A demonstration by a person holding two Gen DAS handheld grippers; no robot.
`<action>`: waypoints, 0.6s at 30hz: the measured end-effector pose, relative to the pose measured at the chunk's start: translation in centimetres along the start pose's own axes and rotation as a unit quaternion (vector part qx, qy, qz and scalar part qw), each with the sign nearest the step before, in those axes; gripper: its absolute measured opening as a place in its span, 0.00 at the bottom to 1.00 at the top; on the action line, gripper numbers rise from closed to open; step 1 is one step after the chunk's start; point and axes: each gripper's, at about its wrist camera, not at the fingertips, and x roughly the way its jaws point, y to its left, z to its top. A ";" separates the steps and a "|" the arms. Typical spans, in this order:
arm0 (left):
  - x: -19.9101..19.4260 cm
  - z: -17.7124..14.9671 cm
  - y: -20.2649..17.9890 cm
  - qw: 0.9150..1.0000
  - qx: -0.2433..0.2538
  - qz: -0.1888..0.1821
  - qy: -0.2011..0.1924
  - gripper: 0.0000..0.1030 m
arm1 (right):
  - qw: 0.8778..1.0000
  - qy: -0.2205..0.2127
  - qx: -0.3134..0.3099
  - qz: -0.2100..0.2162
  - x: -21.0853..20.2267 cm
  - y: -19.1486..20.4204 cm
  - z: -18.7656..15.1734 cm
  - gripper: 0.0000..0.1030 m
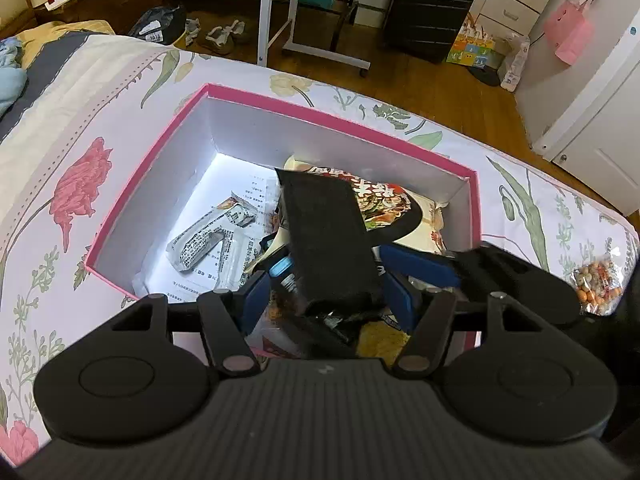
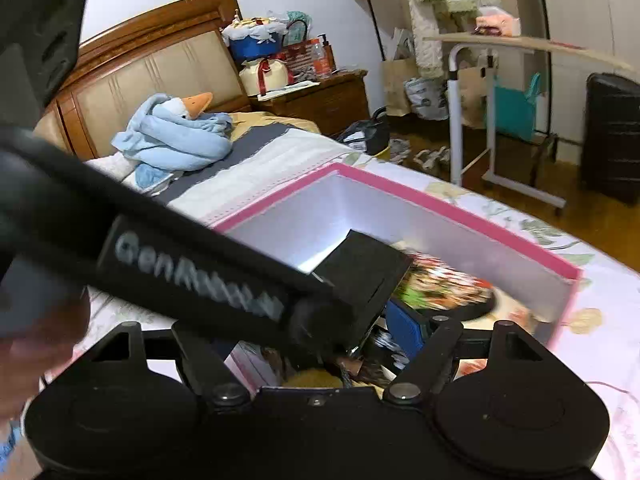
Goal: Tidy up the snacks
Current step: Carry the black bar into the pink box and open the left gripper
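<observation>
A pink box (image 1: 160, 136) with a white inside sits on the floral bedspread and holds several snack packets. A colourful noodle packet (image 1: 384, 204) lies at its right, a grey foil packet (image 1: 208, 240) at its left. My left gripper (image 1: 328, 280) is over the box's near side, its blue fingers (image 1: 256, 296) apart around a black block-shaped thing (image 1: 328, 232); I cannot tell whether they hold it. In the right wrist view the left tool's black body (image 2: 192, 272) crosses in front, hiding most of my right gripper (image 2: 360, 332); one blue finger (image 2: 404, 328) shows above the box (image 2: 440, 208).
A clear bag of mixed nuts (image 1: 600, 284) lies on the bedspread right of the box. A blue blanket with a plush duck (image 2: 180, 132) sits near the headboard. Beyond the bed's edge stand a white rolling table (image 1: 280, 12) and a black suitcase (image 1: 428, 8).
</observation>
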 end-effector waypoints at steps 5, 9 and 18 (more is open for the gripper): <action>-1.8 -0.7 -1.1 0.999 0.017 -0.001 -0.028 0.61 | 1.000 -0.018 0.004 -0.017 -5.4 -1.2 -1.1 0.78; -3.6 -1.5 -3.2 0.998 0.051 -0.011 -0.045 0.61 | 0.998 -0.034 -0.001 -0.044 -10.4 -2.3 -2.8 0.78; -5.2 -3.5 -11.2 0.988 0.126 -0.079 -0.048 0.61 | 0.989 -0.031 0.046 -0.137 -19.2 -6.9 -6.7 0.78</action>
